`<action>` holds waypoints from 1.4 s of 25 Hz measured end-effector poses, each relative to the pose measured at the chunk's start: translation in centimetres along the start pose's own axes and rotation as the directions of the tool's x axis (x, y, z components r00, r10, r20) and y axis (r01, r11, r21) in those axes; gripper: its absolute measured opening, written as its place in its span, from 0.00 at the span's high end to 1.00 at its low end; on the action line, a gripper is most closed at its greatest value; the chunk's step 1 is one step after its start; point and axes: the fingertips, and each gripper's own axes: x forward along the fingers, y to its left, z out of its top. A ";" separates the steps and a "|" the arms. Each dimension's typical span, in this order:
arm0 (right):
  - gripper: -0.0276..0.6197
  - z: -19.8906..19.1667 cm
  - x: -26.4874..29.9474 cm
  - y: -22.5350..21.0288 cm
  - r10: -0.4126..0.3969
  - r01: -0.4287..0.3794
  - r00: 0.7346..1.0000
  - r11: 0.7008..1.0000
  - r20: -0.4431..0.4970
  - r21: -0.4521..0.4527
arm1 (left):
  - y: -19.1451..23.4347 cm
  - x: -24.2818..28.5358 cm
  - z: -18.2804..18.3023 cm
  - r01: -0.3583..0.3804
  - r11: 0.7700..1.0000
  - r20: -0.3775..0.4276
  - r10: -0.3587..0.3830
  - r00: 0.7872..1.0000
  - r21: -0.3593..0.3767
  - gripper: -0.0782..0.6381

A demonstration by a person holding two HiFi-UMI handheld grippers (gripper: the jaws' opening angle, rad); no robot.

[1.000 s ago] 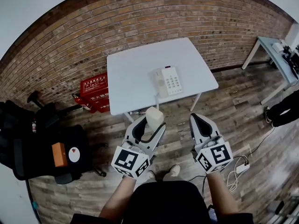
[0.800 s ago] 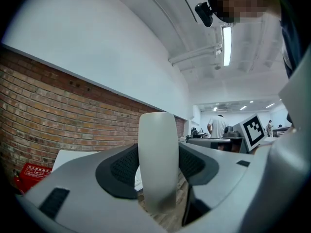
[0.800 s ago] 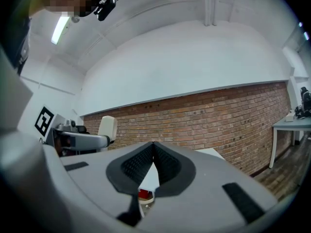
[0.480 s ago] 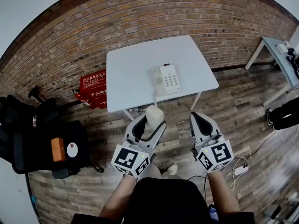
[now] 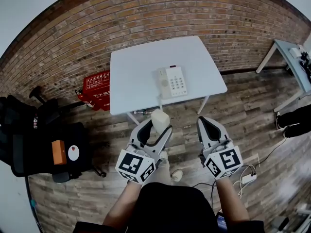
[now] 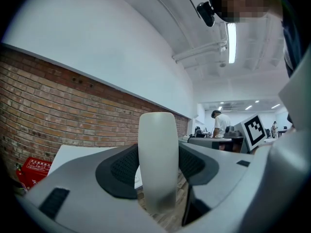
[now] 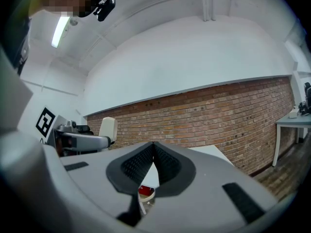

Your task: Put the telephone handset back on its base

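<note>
A cream push-button telephone base sits on the white square desk by a red brick wall. Short of the desk, above the wooden plank floor, the left gripper clasps a cream telephone handset. The right gripper is beside it, fingers together.

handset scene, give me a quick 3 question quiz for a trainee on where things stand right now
1. Multiple choice: which gripper holds the handset? A the left one; B the right one; C neither.
2. True or false: the handset lies on the telephone base on the white table.
3. Fill in: the jaws of the right gripper are ___, with nothing between them.

Key
1. A. The left gripper is clamped on it.
2. False. It is held in front of the table's near edge, over the floor.
3. Together.
</note>
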 end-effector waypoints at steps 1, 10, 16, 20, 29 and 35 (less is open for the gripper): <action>0.94 -0.1 0.1 0.0 0.003 -0.003 1.000 1.000 -0.002 0.002 | 0.1 0.0 0.0 -0.003 1.000 -0.001 0.003 1.000 -0.001 0.54; 0.94 -0.3 1.9 -0.4 0.012 -0.012 1.000 1.000 -0.006 0.006 | 1.5 1.5 0.1 -0.005 1.000 -0.002 0.005 1.000 -0.008 0.54; 0.94 -0.1 3.1 -1.7 0.003 -0.003 1.000 1.000 -0.007 0.003 | 2.4 3.3 -0.2 -0.002 1.000 -0.009 0.001 1.000 -0.019 0.54; 0.94 0.1 4.2 -2.8 -0.002 0.002 1.000 1.000 -0.007 0.007 | 3.2 4.7 0.0 -0.002 1.000 -0.012 0.002 1.000 -0.020 0.54; 0.94 0.8 7.3 -5.0 0.004 -0.004 1.000 1.000 0.003 0.002 | 5.2 8.0 0.8 -0.002 1.000 -0.014 0.002 1.000 -0.010 0.54; 0.94 1.7 9.2 -6.8 0.000 0.000 1.000 1.000 0.012 -0.003 | 6.6 10.1 1.5 -0.003 1.000 -0.009 0.003 1.000 -0.009 0.54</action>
